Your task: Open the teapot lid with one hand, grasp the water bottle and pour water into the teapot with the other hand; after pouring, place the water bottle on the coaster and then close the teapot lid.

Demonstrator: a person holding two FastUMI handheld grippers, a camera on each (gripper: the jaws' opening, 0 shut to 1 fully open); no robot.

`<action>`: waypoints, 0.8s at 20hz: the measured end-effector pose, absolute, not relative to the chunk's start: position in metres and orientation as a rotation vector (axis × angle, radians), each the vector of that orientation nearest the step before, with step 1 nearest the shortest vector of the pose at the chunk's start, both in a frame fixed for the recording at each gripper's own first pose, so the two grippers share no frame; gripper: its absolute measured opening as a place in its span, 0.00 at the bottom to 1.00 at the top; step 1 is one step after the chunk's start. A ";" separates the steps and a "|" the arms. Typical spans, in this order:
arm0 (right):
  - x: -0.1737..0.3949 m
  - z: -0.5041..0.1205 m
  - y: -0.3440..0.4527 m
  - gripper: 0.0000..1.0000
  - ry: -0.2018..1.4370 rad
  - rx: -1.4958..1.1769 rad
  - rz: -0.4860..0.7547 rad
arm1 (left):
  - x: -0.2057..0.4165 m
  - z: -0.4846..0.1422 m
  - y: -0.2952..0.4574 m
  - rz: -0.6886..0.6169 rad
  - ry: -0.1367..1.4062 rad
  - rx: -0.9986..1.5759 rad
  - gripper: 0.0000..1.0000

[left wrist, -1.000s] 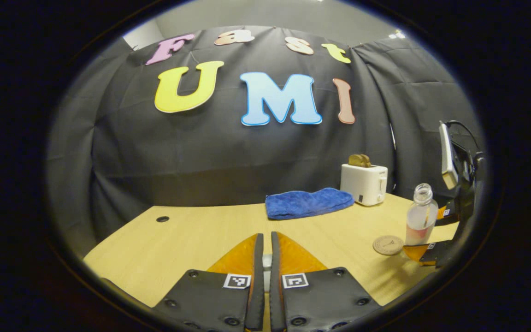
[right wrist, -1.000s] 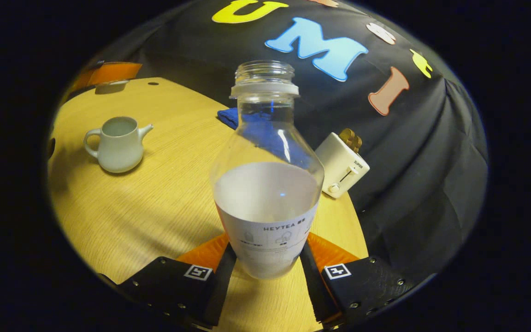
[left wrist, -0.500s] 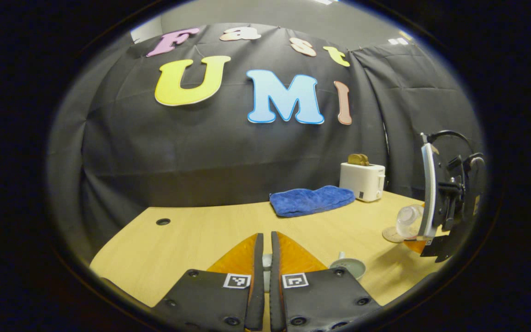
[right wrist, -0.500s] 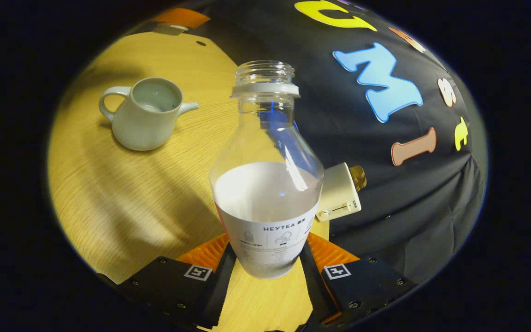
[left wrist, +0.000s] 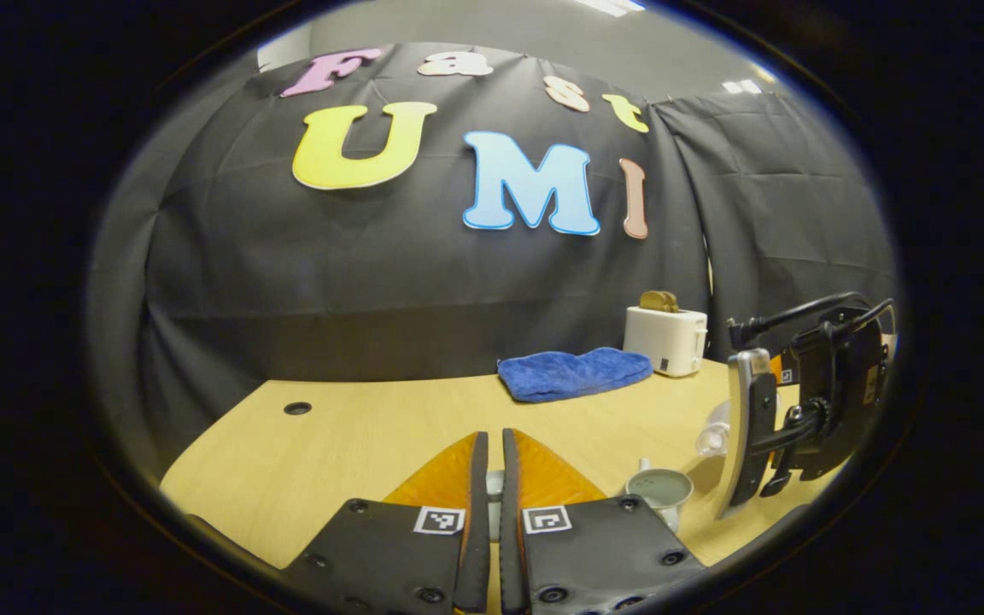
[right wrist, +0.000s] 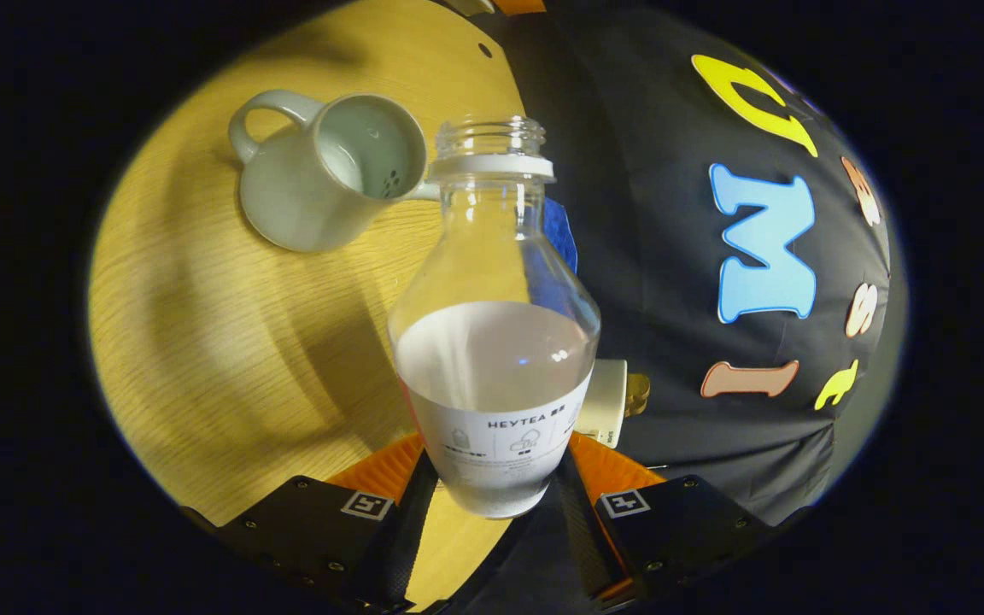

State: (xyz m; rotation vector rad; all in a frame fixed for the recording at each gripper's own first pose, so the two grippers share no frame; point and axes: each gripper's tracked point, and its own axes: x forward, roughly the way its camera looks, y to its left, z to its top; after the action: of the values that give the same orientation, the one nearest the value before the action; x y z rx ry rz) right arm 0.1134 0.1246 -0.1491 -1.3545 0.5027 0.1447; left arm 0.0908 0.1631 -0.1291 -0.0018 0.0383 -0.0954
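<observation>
Tipping toward the uncovered teapot (right wrist: 330,171) on the tabletop (right wrist: 202,342), the water bottle (right wrist: 492,342) is clamped in the right tongs (right wrist: 492,504), left tongs (left wrist: 489,478) pinched near-closed on something small, probably the lid; pouring, coaster placement and lid closing remain.

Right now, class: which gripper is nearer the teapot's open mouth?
Right. The right gripper holds the bottle, its neck beside the teapot mouth. The left gripper sits shut, level with the teapot and apart from it.

My left gripper (left wrist: 489,478) held level, fingers nearly together (something pale glimpsed between); my right gripper (right wrist: 492,478) tilted over, fingers clamped on the bottle (right wrist: 494,342)
</observation>
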 end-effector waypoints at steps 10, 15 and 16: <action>0.129 -0.124 0.138 0.73 0.490 -1.573 0.147 | 0.086 -0.143 0.177 -0.100 0.035 0.000 0.12; 0.135 -0.108 0.142 0.73 0.457 -1.725 0.148 | 0.087 -0.144 0.177 -0.118 0.030 -0.001 0.11; 0.136 -0.104 0.143 0.73 0.445 -1.755 0.141 | 0.087 -0.145 0.177 -0.120 0.029 -0.006 0.12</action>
State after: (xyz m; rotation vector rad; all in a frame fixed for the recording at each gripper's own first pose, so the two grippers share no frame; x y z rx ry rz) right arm 0.1364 0.1434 -0.1040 -1.7551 0.4455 0.1407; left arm 0.0869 0.1771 -0.1450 -0.0058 0.0289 -0.1203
